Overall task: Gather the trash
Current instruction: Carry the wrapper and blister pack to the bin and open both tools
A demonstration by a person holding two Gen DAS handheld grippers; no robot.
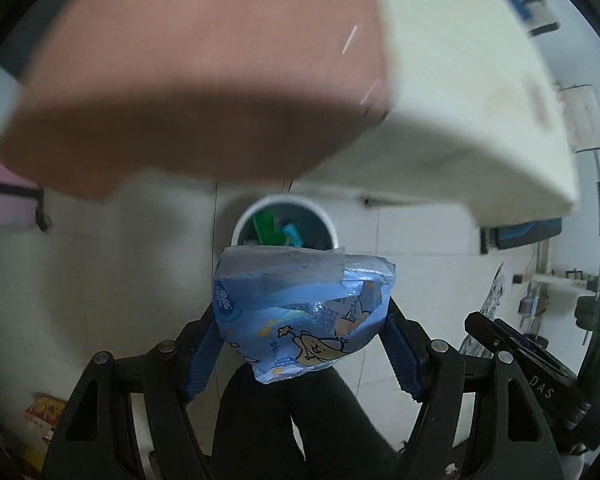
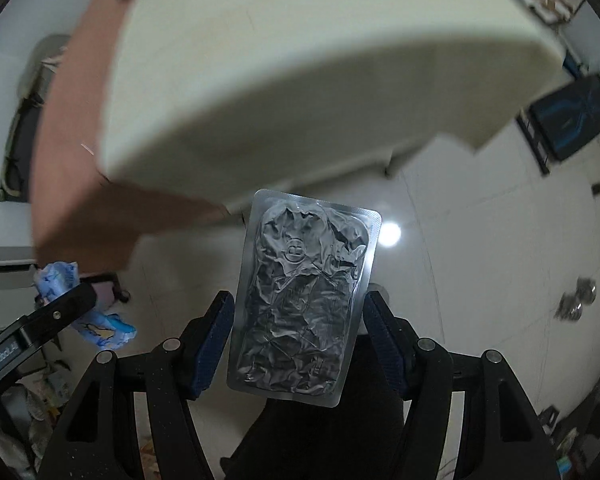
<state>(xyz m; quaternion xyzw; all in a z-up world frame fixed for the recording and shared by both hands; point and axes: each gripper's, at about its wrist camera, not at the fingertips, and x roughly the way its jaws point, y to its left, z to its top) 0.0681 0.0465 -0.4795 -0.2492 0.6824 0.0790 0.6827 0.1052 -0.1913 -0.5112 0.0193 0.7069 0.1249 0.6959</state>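
Here, left claw [image 1: 304, 344] gripping blue wrapper [image 1: 300, 312], right claw [image 2: 298, 344] gripping foil pack [image 2: 304, 296]

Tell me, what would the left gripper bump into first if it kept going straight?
Probably the bin. The left gripper, shut on a blue wrapper, points down toward the bin's open top, and nothing shows between them. Depth is hard to judge, so it might reach the floor beside it instead.

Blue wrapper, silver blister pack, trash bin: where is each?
blue wrapper [image 1: 300, 312], left wrist view, its printed front.
silver blister pack [image 2: 304, 292], right wrist view, its crinkled foil middle.
trash bin [image 1: 328, 220], left wrist view, its white rim.
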